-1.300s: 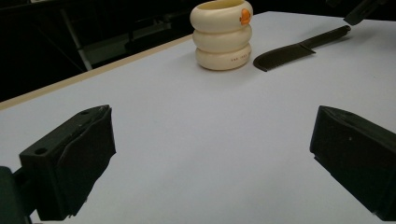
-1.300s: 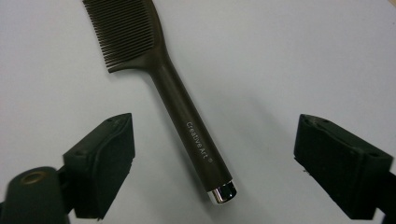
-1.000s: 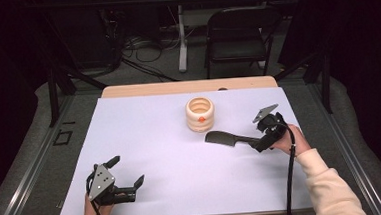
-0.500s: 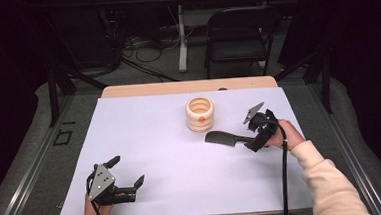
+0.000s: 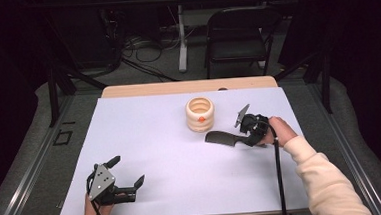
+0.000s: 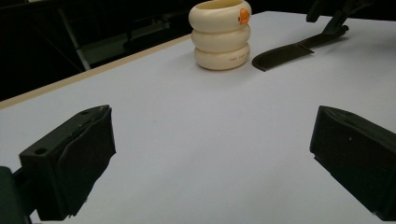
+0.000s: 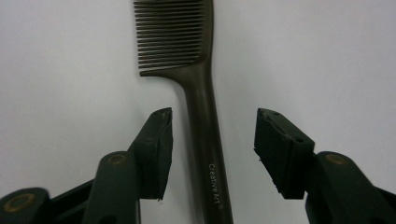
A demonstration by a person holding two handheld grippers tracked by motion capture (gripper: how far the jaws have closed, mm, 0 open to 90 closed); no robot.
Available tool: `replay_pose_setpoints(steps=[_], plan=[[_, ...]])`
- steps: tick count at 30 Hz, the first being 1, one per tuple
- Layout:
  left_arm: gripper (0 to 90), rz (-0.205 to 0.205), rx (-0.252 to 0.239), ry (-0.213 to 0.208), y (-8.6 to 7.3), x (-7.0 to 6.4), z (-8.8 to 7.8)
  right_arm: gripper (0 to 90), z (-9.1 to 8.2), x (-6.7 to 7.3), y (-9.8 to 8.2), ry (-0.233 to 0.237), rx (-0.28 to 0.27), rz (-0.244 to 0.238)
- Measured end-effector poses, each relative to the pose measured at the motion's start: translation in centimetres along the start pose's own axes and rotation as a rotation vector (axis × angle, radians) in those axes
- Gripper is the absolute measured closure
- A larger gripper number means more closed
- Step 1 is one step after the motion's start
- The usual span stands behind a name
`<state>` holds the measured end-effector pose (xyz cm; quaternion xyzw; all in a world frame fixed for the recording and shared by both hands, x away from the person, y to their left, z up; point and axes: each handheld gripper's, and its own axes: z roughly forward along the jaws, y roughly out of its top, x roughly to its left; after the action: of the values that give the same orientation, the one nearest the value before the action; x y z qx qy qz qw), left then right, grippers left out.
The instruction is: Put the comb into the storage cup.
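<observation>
A dark comb (image 5: 223, 137) lies flat on the white table, teeth end toward the left, just right of a cream ringed cup (image 5: 200, 114) with an orange mark. My right gripper (image 5: 244, 137) straddles the comb's handle (image 7: 201, 93). Its jaws have just been closing, and a gap still shows on both sides of the handle, so the pads (image 7: 156, 149) do not touch it. My left gripper (image 5: 129, 170) rests near the front left edge, open and holding nothing. From the left gripper (image 6: 212, 154) the cup (image 6: 220, 35) and comb (image 6: 289, 49) lie far ahead.
The white sheet (image 5: 145, 135) covers a wooden table (image 5: 187, 86). A black folding chair (image 5: 239, 29) and cables on the floor (image 5: 140, 48) lie beyond the far edge. A cable (image 5: 279, 177) trails from the right gripper along the sleeve.
The right hand has slid left toward the cup, bringing its gripper over the comb's handle. The left gripper, the cup and the comb have stayed in place.
</observation>
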<state>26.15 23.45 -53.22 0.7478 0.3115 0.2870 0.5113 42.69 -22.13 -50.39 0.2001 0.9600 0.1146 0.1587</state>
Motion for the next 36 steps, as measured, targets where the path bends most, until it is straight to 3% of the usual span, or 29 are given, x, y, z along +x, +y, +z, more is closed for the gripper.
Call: replay_pose_setpoints(steps=[10,14,15,16,20,21,22,23,25,32,36], plan=[[0.2,0.000,0.001,-0.003,0.0,0.0,0.0,62.9,1.4,0.5,1.4,0.014,0.067,-0.075],[0.2,-0.002,0.002,-0.003,0.0,0.0,0.0,65.3,1.9,0.5,1.9,0.024,0.106,-0.080],[0.2,-0.002,0.003,-0.003,0.0,0.0,0.0,65.7,2.1,0.5,1.9,0.028,0.093,-0.085],[0.2,-0.001,0.003,-0.003,0.0,0.0,0.0,66.2,2.0,0.4,2.1,0.034,0.121,-0.082],[0.2,-0.002,0.003,-0.004,0.0,0.1,0.0,67.5,2.4,0.3,2.4,0.037,0.111,-0.088],[0.2,-0.003,0.002,-0.004,0.0,0.0,0.0,67.8,2.5,0.3,2.5,0.037,0.119,-0.090],[0.2,-0.002,0.002,-0.004,0.0,0.0,0.0,67.9,2.3,0.2,2.8,0.048,0.166,-0.099],[0.2,-0.002,0.002,-0.005,0.0,0.0,0.0,68.1,2.6,0.3,2.6,0.040,0.130,-0.096],[0.2,-0.001,0.003,-0.005,0.0,0.0,0.0,69.0,2.6,0.3,2.8,0.045,0.160,-0.110],[0.2,-0.001,0.003,-0.005,0.0,0.0,0.0,71.1,3.1,0.1,2.5,0.054,0.157,-0.108],[0.2,0.000,0.002,-0.004,0.0,0.0,0.0,71.9,3.0,0.2,2.5,0.047,0.161,-0.132]])
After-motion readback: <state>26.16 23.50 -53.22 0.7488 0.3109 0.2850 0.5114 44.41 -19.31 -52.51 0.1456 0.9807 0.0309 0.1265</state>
